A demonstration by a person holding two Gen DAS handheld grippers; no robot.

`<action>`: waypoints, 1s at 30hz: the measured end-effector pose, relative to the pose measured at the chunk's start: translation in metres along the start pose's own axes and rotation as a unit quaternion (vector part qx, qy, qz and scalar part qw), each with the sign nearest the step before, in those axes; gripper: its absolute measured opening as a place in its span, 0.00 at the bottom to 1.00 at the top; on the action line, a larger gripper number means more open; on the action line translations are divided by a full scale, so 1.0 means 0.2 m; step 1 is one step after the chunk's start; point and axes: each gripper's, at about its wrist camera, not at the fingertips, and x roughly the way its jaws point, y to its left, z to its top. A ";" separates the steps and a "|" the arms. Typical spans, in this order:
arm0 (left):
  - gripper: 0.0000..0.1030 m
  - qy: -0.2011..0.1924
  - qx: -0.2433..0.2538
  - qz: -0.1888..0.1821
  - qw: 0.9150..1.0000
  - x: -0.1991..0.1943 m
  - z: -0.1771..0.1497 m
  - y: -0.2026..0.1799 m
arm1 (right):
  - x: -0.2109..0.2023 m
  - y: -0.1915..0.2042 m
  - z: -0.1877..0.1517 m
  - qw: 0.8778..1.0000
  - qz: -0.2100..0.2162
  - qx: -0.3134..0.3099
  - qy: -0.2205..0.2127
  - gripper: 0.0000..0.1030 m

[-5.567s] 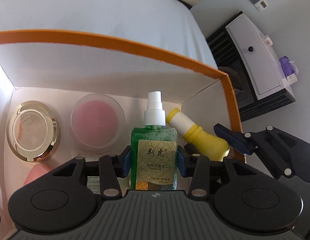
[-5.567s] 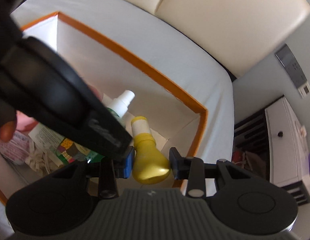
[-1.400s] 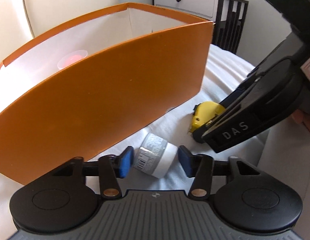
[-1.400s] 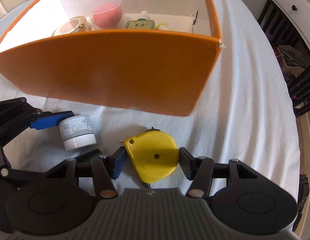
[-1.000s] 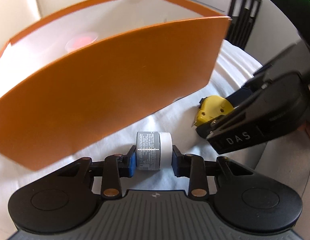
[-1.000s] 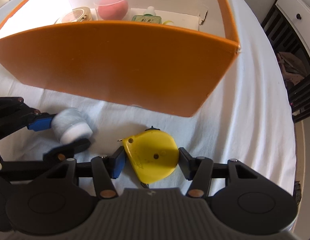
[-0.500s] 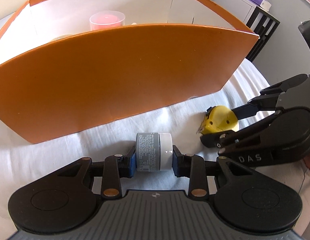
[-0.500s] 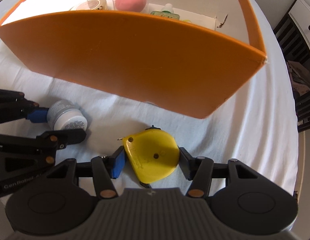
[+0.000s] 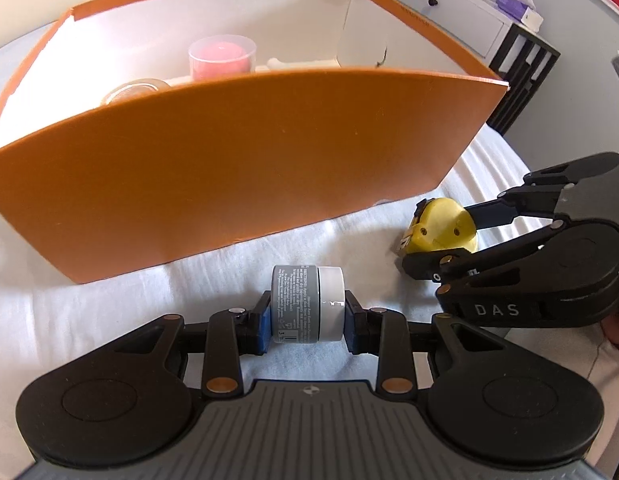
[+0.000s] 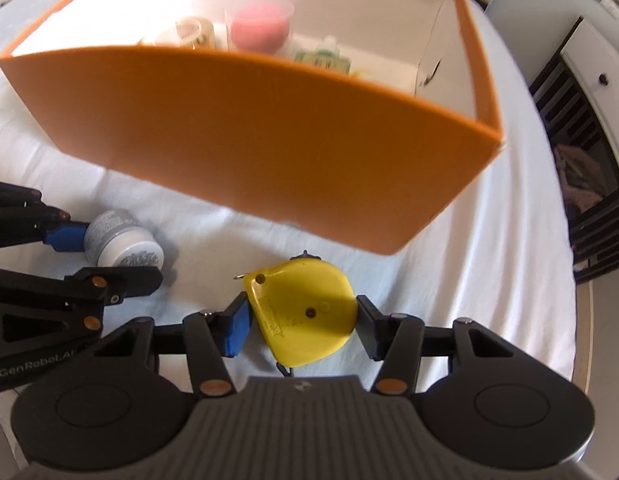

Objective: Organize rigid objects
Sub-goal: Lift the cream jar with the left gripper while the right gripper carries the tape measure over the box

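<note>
Left wrist view: orange box (image 9: 237, 152) filling the 12 o'clock half, white inside, holding a pink-filled clear cup (image 9: 222, 58) and a round clear lid (image 9: 135, 89) low at its 9 o'clock side. Left tongs (image 9: 307, 318) pinching a small grey jar (image 9: 307, 304) with a white cap, lying sideways above the white cloth (image 9: 109, 304), squarely between the pads. At 3 o'clock, right tongs (image 9: 441, 240) clamped on a yellow tape measure (image 9: 443, 230). Right wrist view: same box (image 10: 269, 148) at 12 o'clock, with cup (image 10: 259, 24), a gold-rimmed lid (image 10: 189, 32) and a green bottle (image 10: 323, 56) blurred inside. Right tongs (image 10: 303, 326) gripping the tape measure (image 10: 305, 312) between both pads, over the cloth (image 10: 489, 260). At 9 o'clock, left tongs (image 10: 109, 258) closed on the jar (image 10: 123, 244).
</note>
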 end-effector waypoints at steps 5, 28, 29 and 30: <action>0.36 -0.033 -0.025 -0.021 0.999 -0.12 0.00 0.03 | -0.10 -0.01 -0.03 0.999 0.003 0.002 -0.041 0.53; 0.36 -0.139 -0.027 -0.032 0.989 -0.53 0.37 0.07 | -0.58 -0.03 0.31 0.983 0.015 -0.052 -0.175 0.53; 0.36 -0.142 -0.028 -0.032 0.989 -0.53 0.39 0.08 | -0.58 -0.04 0.34 0.982 0.013 -0.055 -0.178 0.53; 0.36 -0.144 -0.030 -0.033 0.989 -0.52 0.42 0.09 | -0.57 -0.04 0.38 0.982 0.011 -0.058 -0.179 0.53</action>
